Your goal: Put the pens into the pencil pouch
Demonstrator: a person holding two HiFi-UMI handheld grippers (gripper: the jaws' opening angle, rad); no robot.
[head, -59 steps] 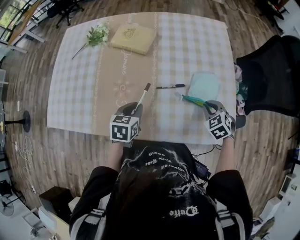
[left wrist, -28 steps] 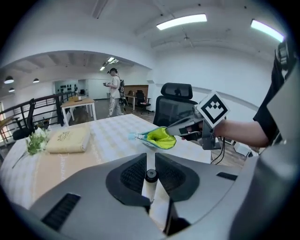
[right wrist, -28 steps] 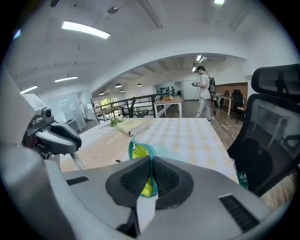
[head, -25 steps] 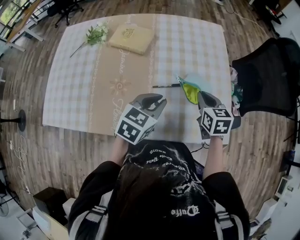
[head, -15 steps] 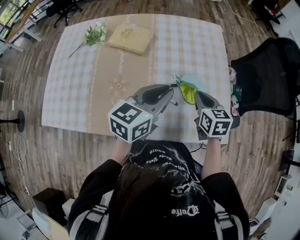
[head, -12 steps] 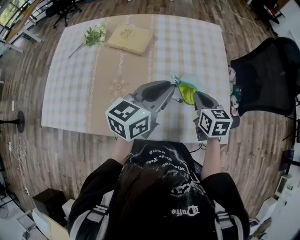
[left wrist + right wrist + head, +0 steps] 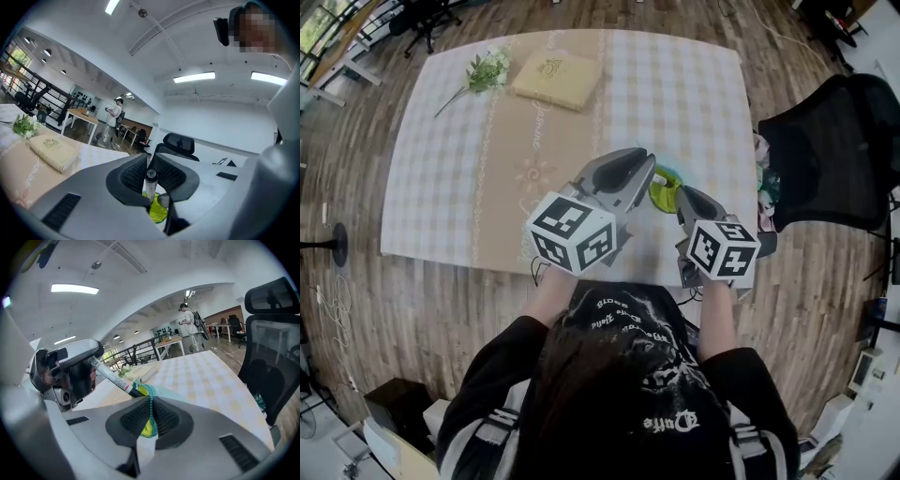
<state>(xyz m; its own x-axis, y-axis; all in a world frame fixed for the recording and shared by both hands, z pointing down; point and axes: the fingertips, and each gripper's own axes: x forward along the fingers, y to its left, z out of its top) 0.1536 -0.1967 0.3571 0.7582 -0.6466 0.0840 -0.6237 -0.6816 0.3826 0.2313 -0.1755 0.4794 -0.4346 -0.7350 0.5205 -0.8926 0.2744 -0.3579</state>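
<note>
Holding a pen [image 7: 150,182], left gripper [image 7: 151,162] clamps its barrel, tip at the open mouth of the pencil pouch [image 7: 664,190]; right gripper [image 7: 151,401] pinches the pouch's zipper edge, over the table [image 7: 675,84].

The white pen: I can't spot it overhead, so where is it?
In the right gripper view the white pen sits left of centre, clamped in the left gripper, its tip at the mouth of the pencil pouch held by the right gripper.
</note>
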